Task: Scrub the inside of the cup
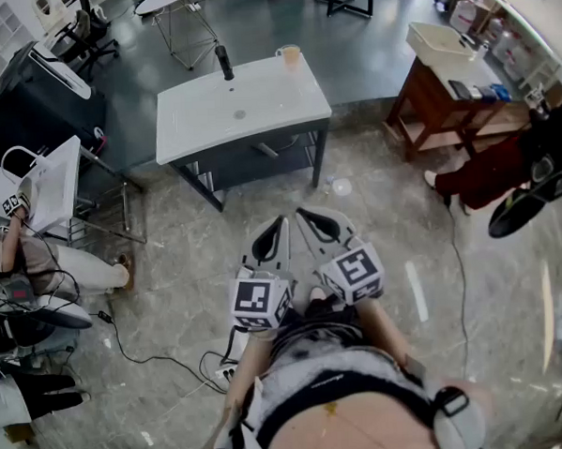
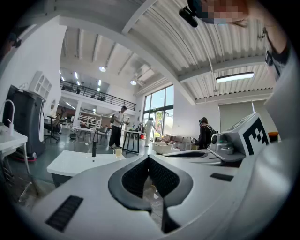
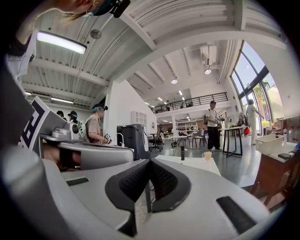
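Not started. Left tool [image 1: 279, 221] and right tool [image 1: 302, 214]: jaws fully closed, holding nothing, lower centre. Cup [image 1: 289, 54]: upper centre, on tabletop [image 1: 210, 119] corner, well apart. Remaining: approach, grasp, scrub inside.

White sink-topped bench [image 1: 200, 120] on pale marbled floor tiles [image 1: 385, 242], dark grey floor [image 1: 252, 28] beyond the bench, wooden table [image 1: 422, 89] right of the bench, black cabinet [image 1: 30, 105] to its left, white ribbed ceiling [image 2: 187, 51], strip light [image 3: 61, 43], tall windows [image 3: 253, 70], railed mezzanine [image 2: 93, 95] far behind the bench

Bright daylit interior, sharp focus, strong fisheye edge distortion
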`<state>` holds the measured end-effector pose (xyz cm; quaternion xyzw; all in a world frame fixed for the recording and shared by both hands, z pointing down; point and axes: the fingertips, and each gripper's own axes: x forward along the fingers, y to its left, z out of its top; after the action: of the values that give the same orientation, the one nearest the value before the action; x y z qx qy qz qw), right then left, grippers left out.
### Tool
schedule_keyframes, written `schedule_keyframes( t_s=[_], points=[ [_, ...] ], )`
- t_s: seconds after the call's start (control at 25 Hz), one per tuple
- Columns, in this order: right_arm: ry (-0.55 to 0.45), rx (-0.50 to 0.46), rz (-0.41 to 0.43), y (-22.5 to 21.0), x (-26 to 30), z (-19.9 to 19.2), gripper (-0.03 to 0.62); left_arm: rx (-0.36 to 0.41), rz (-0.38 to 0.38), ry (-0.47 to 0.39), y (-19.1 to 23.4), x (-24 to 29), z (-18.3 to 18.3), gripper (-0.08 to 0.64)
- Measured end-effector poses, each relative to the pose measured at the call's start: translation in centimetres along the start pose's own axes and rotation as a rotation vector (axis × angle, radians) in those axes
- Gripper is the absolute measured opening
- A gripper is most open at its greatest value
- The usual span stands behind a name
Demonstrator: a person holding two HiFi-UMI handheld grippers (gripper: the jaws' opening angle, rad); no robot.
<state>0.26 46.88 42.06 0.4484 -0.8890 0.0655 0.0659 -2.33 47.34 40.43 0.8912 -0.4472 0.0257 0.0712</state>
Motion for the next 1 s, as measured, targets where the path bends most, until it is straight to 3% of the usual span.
schedule_keyframes(
  t_s=[0.16, 0.36, 0.72, 1.0],
  points=[
    [-0.045, -0.019, 0.000, -0.6, -0.2, 0.1, 0.003, -0.026, 0.004, -0.005, -0.4, 0.0, 0.2, 0.000],
    [-0.093, -0.003, 0.003, -1.7, -1.0, 1.2, 0.002, 0.004, 0.010, -0.016, -0.7, 0.1, 0.1, 0.002],
    [-0.061, -0.035, 0.083, -2.4, -1.7, 0.2, 0.002, -0.025, 0.093, -0.011, -0.7, 0.5, -0.6, 0.002],
    [-0.030, -0.007, 0.061, -3.1, -0.7, -0.4, 0.002, -0.048, 0.124, -0.015, 0.0, 0.7, -1.0, 0.001]
  ],
)
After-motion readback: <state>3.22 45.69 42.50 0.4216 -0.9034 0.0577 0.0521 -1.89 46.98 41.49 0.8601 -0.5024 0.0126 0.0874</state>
